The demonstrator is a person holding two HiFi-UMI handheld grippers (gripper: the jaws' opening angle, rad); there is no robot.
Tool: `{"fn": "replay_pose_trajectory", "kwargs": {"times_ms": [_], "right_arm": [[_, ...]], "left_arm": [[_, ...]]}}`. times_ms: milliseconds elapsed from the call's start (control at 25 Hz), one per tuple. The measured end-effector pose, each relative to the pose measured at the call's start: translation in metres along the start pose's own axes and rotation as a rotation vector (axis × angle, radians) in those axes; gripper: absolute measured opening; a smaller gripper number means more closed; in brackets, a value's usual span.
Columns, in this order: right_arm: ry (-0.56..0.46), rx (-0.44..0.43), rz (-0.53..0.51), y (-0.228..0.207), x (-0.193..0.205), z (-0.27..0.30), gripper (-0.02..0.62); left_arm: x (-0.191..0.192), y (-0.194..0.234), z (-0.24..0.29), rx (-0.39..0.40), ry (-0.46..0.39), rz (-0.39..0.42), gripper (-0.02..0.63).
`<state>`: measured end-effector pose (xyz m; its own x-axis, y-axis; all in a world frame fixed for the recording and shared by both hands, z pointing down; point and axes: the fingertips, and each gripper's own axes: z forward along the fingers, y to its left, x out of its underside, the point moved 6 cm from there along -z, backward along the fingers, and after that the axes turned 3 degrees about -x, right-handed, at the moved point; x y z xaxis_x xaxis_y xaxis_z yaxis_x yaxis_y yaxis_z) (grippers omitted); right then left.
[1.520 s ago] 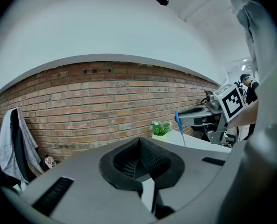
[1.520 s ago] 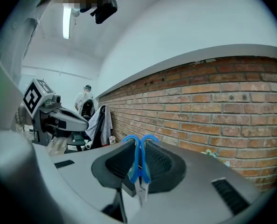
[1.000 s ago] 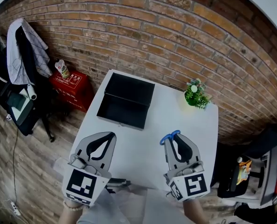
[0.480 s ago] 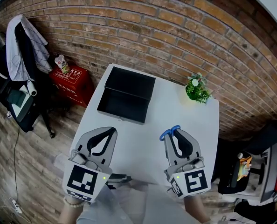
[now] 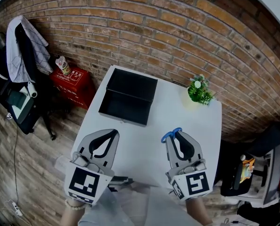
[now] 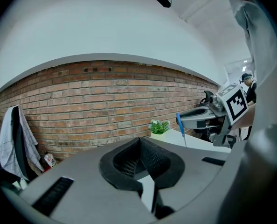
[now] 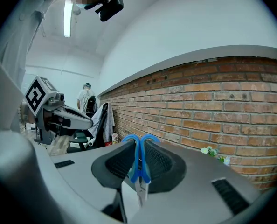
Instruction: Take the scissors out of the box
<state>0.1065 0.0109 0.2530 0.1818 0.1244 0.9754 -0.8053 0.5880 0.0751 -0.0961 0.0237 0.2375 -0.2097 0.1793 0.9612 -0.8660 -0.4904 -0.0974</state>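
Right gripper [image 5: 177, 134] clenched on the blue-handled scissors [image 7: 138, 158], pinched at the handle loops, blades hanging down between the jaws. Scissors already out of the black box [image 5: 125, 108], which sits open and looks empty at the table's far side, well apart. Scissors held over the near part of the white table [image 5: 177, 112]. Left gripper [image 5: 111, 135] closed with nothing in it, beside the right one, not helping

Risks, judged: grip is only on smooth plastic loops, so the scissors could pivot or slide out if the hand tilts or loosens early. The drop spot is close to the table's near edge, so a careless release could send them off. Blade tips point down, could jab the tabletop on lowering
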Motion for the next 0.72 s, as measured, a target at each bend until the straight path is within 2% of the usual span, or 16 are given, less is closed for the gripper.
{"fn": "replay_pose_trajectory", "kwargs": {"times_ms": [720], "right_arm": [[0.021, -0.005, -0.01, 0.0034, 0.002, 0.0039, 0.091]], "left_arm": [[0.0013, 0.0011, 0.0004, 0.004, 0.008, 0.003, 0.018]]}}
